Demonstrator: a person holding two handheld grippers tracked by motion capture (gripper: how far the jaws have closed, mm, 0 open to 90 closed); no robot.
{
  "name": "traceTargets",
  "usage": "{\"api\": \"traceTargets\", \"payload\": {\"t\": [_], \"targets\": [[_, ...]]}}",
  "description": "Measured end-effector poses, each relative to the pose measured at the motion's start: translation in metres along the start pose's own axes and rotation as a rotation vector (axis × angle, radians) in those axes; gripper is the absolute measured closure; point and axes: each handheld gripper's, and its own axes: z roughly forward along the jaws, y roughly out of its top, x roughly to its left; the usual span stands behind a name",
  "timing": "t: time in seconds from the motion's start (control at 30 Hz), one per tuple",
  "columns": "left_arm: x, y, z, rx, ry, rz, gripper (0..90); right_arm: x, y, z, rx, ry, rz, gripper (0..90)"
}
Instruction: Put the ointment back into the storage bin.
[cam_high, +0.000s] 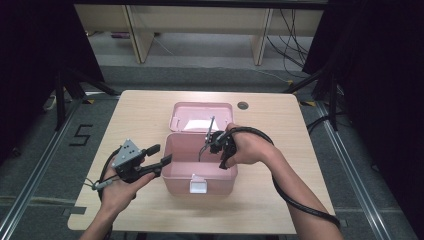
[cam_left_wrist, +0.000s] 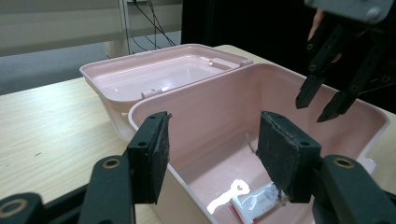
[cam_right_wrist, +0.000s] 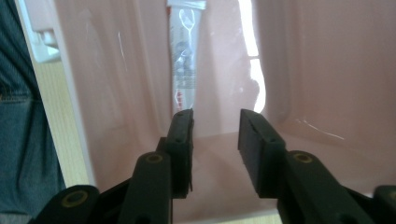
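An open pink plastic box (cam_high: 177, 181) stands mid-table, its lid (cam_high: 200, 111) folded flat behind it. A clear packet with white and red print (cam_right_wrist: 184, 60) lies on the box floor, also seen as the packet (cam_left_wrist: 257, 205) in the left gripper view. My right gripper (cam_high: 206, 149) hangs over the box's right half, pointing down inside. Its jaws (cam_right_wrist: 215, 135) are open with nothing between them, above the packet's near end. My left gripper (cam_high: 165, 152) sits at the box's left wall, open. Its jaws (cam_left_wrist: 212, 149) straddle the rim without touching it.
The box has a white latch (cam_high: 198, 186) on its front wall. The wooden table (cam_high: 140, 115) has a round cable hole (cam_high: 243, 105) at the back right. Each gripper's black cable trails toward the front edge. Floor and desk legs lie beyond.
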Motion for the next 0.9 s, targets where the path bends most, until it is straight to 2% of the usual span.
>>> {"api": "traceTargets", "payload": {"t": [0.03,0.1,0.23,0.3,0.37,0.47,0.57,0.6,0.63,0.8,0.9], "targets": [[0.000,0.001,0.000,0.008,0.007,-0.002,43.6,-0.001,-0.001,-0.002,-0.013,-0.006,0.011,68.5],[0.001,0.002,0.001,0.008,0.004,-0.003,44.1,0.001,-0.003,-0.008,-0.015,0.004,0.098,72.4],[0.005,0.005,0.005,0.013,0.005,-0.007,47.6,-0.001,-0.010,-0.016,-0.054,0.003,0.167,79.4],[0.006,0.006,0.006,0.010,0.009,-0.008,49.9,-0.003,-0.015,-0.020,-0.070,-0.010,0.164,83.7],[0.007,0.008,0.008,0.006,0.008,-0.007,50.5,-0.002,-0.017,-0.023,-0.081,-0.010,0.198,86.6],[0.009,0.010,0.009,0.006,0.013,-0.006,54.3,-0.003,-0.021,-0.027,-0.106,-0.014,0.216,90.0],[0.013,0.013,0.010,-0.007,0.014,-0.016,65.2,-0.004,-0.027,-0.030,-0.126,-0.020,0.224,90.0],[0.015,0.014,0.010,-0.002,0.017,-0.014,69.0,-0.003,-0.029,-0.031,-0.136,-0.009,0.251,90.0],[0.017,0.015,0.010,-0.002,0.021,-0.019,72.2,-0.004,-0.031,-0.032,-0.145,-0.004,0.256,90.0],[0.024,0.022,0.014,-0.002,0.049,-0.018,87.4,-0.009,-0.041,-0.035,-0.179,-0.029,0.283,90.0],[0.030,0.025,0.019,0.014,0.068,-0.025,89.9,-0.012,-0.045,-0.037,-0.189,-0.038,0.299,90.0]]}}
